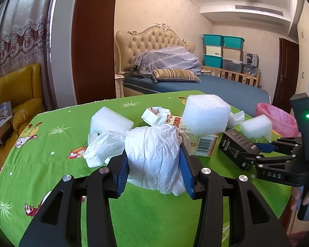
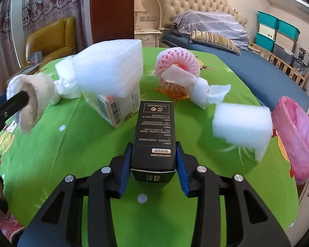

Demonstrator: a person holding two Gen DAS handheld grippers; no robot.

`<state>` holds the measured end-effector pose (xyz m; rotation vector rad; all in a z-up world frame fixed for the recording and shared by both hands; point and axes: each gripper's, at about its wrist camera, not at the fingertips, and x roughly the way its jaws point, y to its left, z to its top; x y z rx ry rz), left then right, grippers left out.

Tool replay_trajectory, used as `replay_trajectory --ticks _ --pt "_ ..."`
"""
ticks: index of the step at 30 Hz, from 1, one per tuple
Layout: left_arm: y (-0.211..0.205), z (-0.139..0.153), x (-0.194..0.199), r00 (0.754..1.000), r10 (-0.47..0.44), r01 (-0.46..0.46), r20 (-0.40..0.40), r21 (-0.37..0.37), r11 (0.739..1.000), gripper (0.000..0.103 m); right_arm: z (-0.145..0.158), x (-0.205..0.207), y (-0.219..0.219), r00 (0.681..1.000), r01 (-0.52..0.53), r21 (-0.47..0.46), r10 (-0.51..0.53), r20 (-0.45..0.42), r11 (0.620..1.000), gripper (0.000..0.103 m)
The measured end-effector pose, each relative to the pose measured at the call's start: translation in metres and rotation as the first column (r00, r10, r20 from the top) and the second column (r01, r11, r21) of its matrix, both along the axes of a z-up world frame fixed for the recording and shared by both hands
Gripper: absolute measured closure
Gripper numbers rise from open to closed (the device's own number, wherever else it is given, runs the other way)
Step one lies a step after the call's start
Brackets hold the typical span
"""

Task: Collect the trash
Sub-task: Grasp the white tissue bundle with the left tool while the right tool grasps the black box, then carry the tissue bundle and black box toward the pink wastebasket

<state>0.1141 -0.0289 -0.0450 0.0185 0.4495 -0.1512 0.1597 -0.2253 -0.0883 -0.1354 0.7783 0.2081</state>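
Blue-padded black right gripper (image 2: 153, 169) nearest the lens, pads pinching the near end of a black box (image 2: 153, 135). Box: slim, matte black carton, white printed text on its top face reading upside down, "INSTRUCTIONS" legible, small label on the end flap, lying lengthwise away from the lens on the green tablecloth (image 2: 72, 144). Cannot tell whether lifted or resting.

Left gripper (image 1: 154, 169) clamped tight on a crumpled white paper wad (image 1: 154, 154), creased and bulging out past both blue pads, a looser tail of it spilling left. Same wad seen from the right wrist as a roll with a beige hollow end (image 2: 31, 103), edges blurred.

Other trash on the cloth: big white foam block (image 2: 111, 72) sitting on a printed carton (image 2: 117, 107) with a barcode; smaller white foam block (image 2: 241, 123) to the right, blurred; pink-and-white foam fruit net (image 2: 176, 68) behind the box, twisted white tissue (image 2: 208, 94) just in front of it; another foam slab (image 1: 111, 120) farther left in the left wrist view.

Pink bin liner (image 2: 296, 135) at the right table edge, mouth open, near the small foam block.

Person's fingers (image 1: 302, 197) on the right gripper's handle.
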Motion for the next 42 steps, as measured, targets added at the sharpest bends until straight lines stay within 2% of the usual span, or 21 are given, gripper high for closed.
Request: replay_trajectory --ticks 1,3,6,7,8,9,10,13,16,20,27,36,42 --pt "0.0 0.0 0.001 1.0 0.0 0.0 -0.003 0.004 1.0 0.061 0.0 0.0 0.0 1.0 0.003 0.0 -0.003 0.001 1.0 0.063" --pt "-0.002 0.0 0.002 1.0 0.002 -0.002 -0.005 0.013 1.0 0.061 0.0 0.003 0.001 1.0 0.006 0.002 -0.006 -0.004 1.0 0.051" --pt "-0.002 -0.001 0.002 1.0 0.005 -0.005 -0.006 0.019 1.0 0.061 -0.003 0.009 0.001 1.0 0.01 -0.002 -0.01 -0.001 1.0 0.051" --pt "-0.002 -0.001 0.003 1.0 0.005 -0.005 -0.01 0.02 1.0 0.061 -0.005 0.011 -0.001 1.0 0.012 -0.002 -0.012 0.0 1.0 0.051" --pt "-0.002 -0.001 0.004 1.0 0.005 -0.005 -0.013 0.021 1.0 0.061 -0.005 0.012 0.0 1.0 0.018 -0.002 -0.018 0.004 1.0 0.055" --pt "-0.001 -0.002 0.004 1.0 0.005 -0.005 -0.015 0.021 1.0 0.061 -0.006 0.012 0.0 1.0 0.016 -0.005 -0.016 0.006 1.0 0.065" --pt "-0.001 -0.002 0.005 1.0 0.006 -0.005 -0.016 0.022 1.0 0.061 -0.007 0.011 0.001 1.0 0.011 -0.01 -0.011 0.009 1.0 0.066" --pt "-0.002 -0.002 0.005 1.0 0.008 -0.008 -0.016 0.029 1.0 0.061 -0.004 -0.001 0.0 0.998 0.004 -0.009 -0.003 0.057 1.0 0.066" --pt "-0.004 -0.002 0.005 1.0 0.011 -0.011 -0.014 0.044 0.999 0.061 0.007 -0.014 -0.005 0.993 -0.016 0.047 0.01 0.119 0.999 0.066" --pt "-0.007 -0.004 0.006 1.0 0.016 -0.015 -0.019 0.068 0.998 0.061 0.019 -0.036 -0.005 0.98 -0.064 0.076 0.049 0.191 0.995 0.066" --pt "-0.015 -0.003 0.002 1.0 0.021 -0.022 0.008 0.118 0.993 0.061 0.017 -0.064 -0.004 0.965 -0.113 0.085 0.089 0.246 0.99 0.066" --pt "-0.044 -0.002 -0.008 0.997 -0.079 0.079 0.001 0.116 0.99 0.061 0.022 -0.078 -0.024 0.951 -0.093 0.125 0.051 0.305 0.988 0.066" --pt "-0.063 0.006 -0.012 0.991 -0.132 0.128 0.025 0.12 0.984 0.061 0.025 -0.085 -0.041 0.941 -0.056 0.134 0.007 0.338 0.989 0.066"
